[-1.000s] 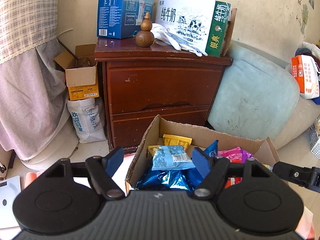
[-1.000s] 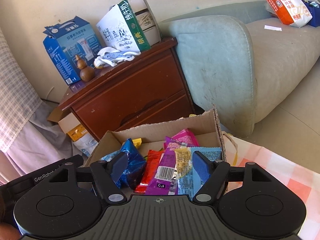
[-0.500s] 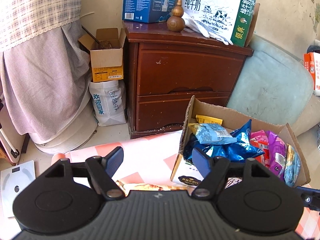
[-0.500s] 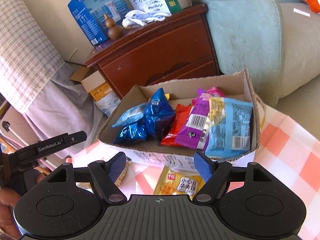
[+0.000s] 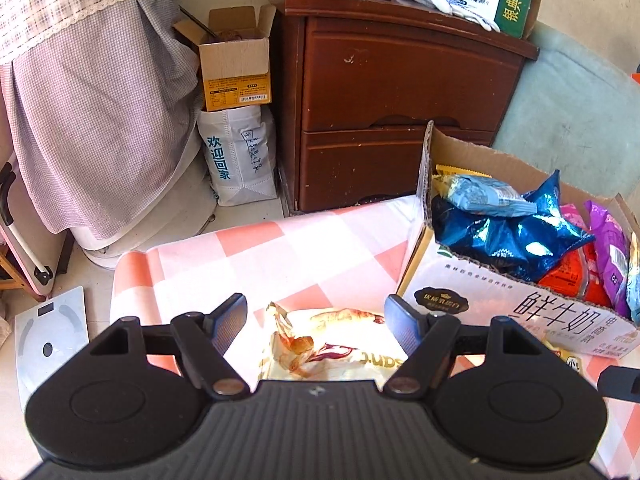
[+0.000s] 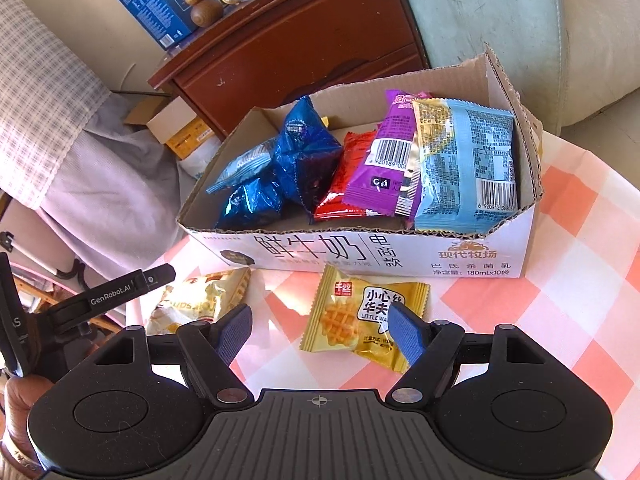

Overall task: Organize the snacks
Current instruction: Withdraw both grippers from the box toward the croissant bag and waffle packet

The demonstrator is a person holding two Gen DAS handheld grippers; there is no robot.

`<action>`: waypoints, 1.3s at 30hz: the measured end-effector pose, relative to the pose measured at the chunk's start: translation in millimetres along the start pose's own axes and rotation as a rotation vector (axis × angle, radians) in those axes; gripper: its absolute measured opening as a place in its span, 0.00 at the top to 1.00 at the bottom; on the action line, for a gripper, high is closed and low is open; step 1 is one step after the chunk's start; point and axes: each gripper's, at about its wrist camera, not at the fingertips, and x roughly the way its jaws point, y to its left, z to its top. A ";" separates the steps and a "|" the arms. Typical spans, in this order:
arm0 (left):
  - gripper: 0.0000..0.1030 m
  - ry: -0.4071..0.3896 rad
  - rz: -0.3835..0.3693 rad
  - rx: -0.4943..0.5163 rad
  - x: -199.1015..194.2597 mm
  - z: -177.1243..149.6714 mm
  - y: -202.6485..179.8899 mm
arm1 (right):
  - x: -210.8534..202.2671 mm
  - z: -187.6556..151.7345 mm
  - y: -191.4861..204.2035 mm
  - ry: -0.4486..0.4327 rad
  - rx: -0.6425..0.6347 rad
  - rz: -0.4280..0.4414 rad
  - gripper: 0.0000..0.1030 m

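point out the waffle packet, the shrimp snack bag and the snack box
waffle packet [image 6: 362, 320]: right wrist view, on the waffle picture
shrimp snack bag [image 5: 328, 340]: left wrist view, middle of its front
snack box [image 6: 360, 254]: right wrist view, printed front wall

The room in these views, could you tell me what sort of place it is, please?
Most likely a lived-in home, a living room or bedroom: a wooden nightstand beside a pale green sofa, and a bathroom scale on the floor.

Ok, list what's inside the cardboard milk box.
Inside the cardboard milk box: blue foil packets, a red packet, a purple packet, a light-blue packet, and a yellow packet at the back. Whatever lies beneath them is covered.
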 end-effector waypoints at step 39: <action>0.28 0.035 -0.128 0.149 -31.0 -30.7 3.1 | 42.7 -6.7 7.5 0.014 -0.016 -0.099 0.23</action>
